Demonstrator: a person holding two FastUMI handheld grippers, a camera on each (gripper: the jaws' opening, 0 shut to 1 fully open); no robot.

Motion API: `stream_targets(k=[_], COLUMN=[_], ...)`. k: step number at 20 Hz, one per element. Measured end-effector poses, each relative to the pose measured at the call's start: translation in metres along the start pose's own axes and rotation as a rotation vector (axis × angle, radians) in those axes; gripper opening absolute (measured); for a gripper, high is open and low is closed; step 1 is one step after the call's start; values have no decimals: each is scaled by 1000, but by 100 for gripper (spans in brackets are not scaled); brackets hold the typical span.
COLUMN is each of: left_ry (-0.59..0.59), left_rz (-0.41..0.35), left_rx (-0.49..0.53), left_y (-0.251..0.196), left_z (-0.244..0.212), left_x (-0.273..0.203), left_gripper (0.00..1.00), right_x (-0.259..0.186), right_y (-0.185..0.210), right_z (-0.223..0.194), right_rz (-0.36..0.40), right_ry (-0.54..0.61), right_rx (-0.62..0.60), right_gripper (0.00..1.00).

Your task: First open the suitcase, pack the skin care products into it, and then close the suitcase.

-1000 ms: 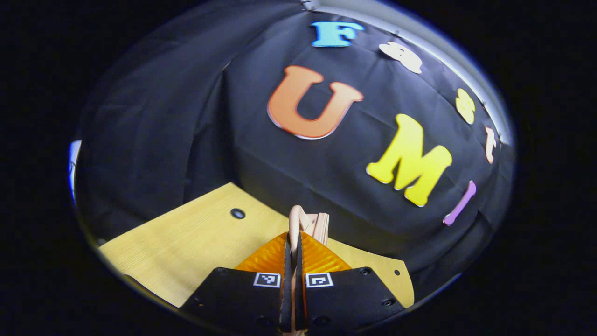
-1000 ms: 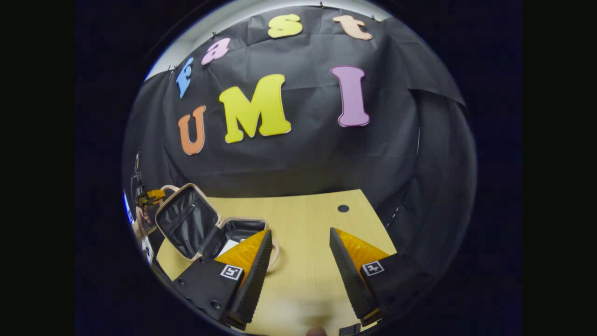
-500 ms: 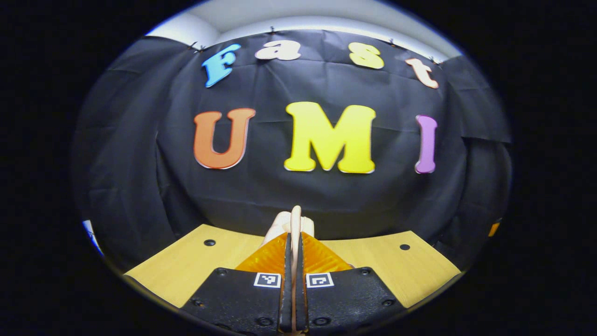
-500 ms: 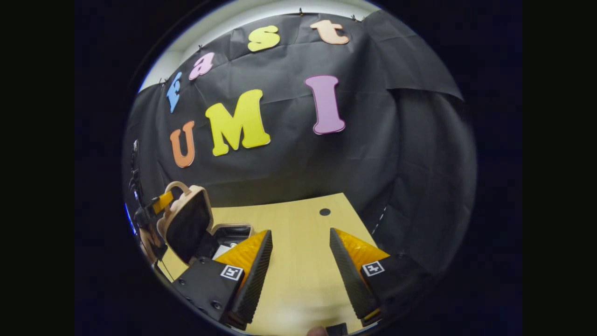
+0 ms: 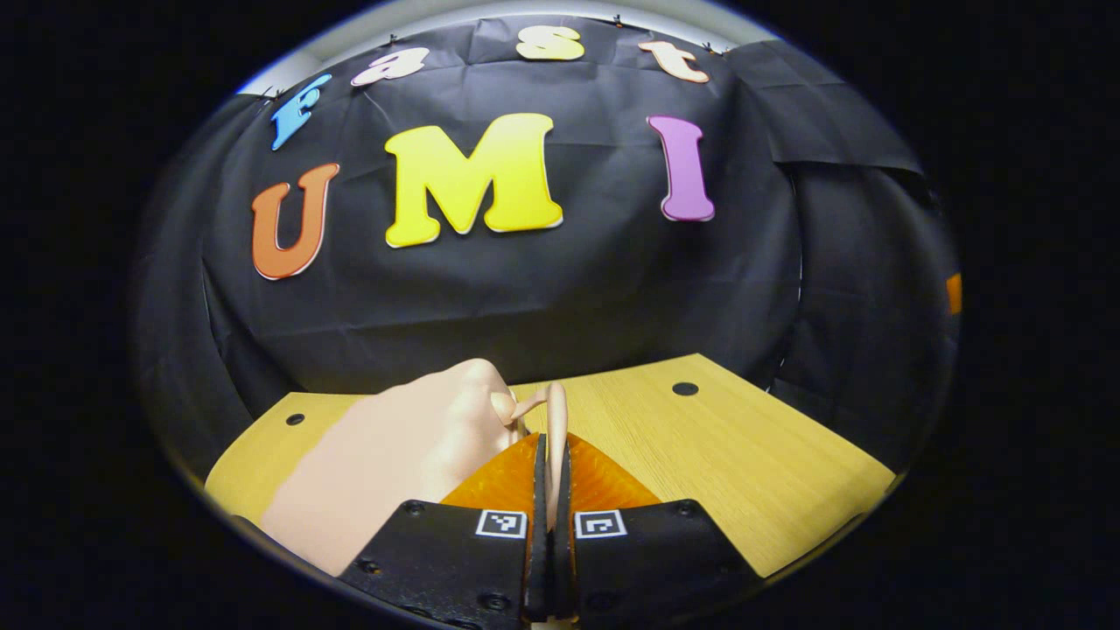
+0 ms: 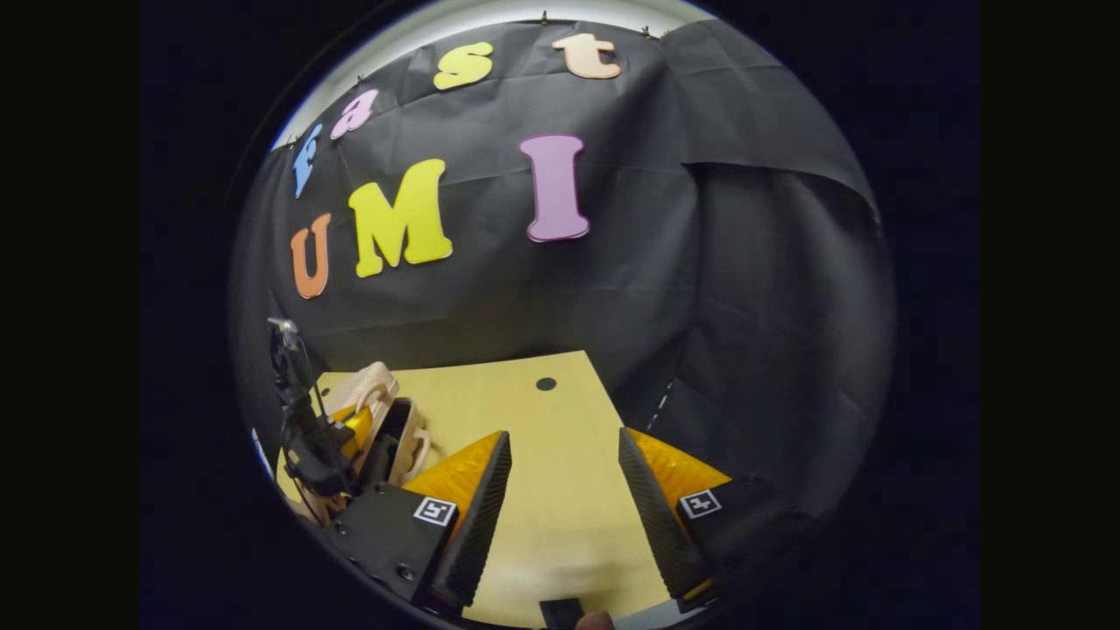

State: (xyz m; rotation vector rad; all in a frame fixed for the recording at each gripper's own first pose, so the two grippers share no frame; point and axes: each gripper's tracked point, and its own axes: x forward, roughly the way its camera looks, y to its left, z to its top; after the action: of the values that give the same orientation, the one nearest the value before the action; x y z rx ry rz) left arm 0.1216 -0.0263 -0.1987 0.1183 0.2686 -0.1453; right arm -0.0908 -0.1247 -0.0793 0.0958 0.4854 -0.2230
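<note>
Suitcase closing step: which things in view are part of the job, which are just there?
In the job:
- suitcase, nearly shut
- its handle, pinched in the left tongs
- right tongs, open over bare table

Just there:
- wooden table
- hole in the table

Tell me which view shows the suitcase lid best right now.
The right gripper view: the suitcase lid shows from the side there, nearly closed, with the left gripper at its handle. The left gripper view gives a close shot of the lid's beige outer face and the pinched handle, not the opening.
</note>
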Motion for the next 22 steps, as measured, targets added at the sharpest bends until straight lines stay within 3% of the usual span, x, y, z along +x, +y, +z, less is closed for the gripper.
stream_targets(k=[5, 8, 14, 15, 16, 18, 19, 20, 21, 22], left_ry=[73, 57, 75, 69, 38, -32, -73, -114, -156, -190], left_rz=[36, 76, 33, 38, 52, 58, 61, 65, 75, 88], left_rx=[-28, -16, -90, -97, -88, -83, -88, -96, -103, -110], left_y=[-26, -28, -38, -39, -36, -34, -30, -26, -20, -14], left_z=[-35, -35, -32, -25, -10, 27, 47, 69, 92, 113], left_x=[20, 22, 20, 12, 5, -9, -17, -25, -33, -41], left_gripper=[7, 8, 28, 47, 46, 53, 62, 74, 99, 100], right_x=[0, 1, 10, 12, 13, 16, 18, 19, 20, 20], right_y=[-20, -18, -3, 2, 6, 19, 27, 36, 46, 55], right_z=[4, 5, 13, 15, 17, 26, 34, 42, 50, 61], right_rz=[-25, -10, 65, 80, 97, 135, 157, 181, 203, 227], right_ry=[10, 12, 3, 0, -8, -29, -49, -70, -95, -124], right_rx=[-12, -39, -72, -78, -81, -88, -92, -96, -99, -98], right_gripper=[74, 74, 74, 74, 74, 74, 74, 70, 74, 74])
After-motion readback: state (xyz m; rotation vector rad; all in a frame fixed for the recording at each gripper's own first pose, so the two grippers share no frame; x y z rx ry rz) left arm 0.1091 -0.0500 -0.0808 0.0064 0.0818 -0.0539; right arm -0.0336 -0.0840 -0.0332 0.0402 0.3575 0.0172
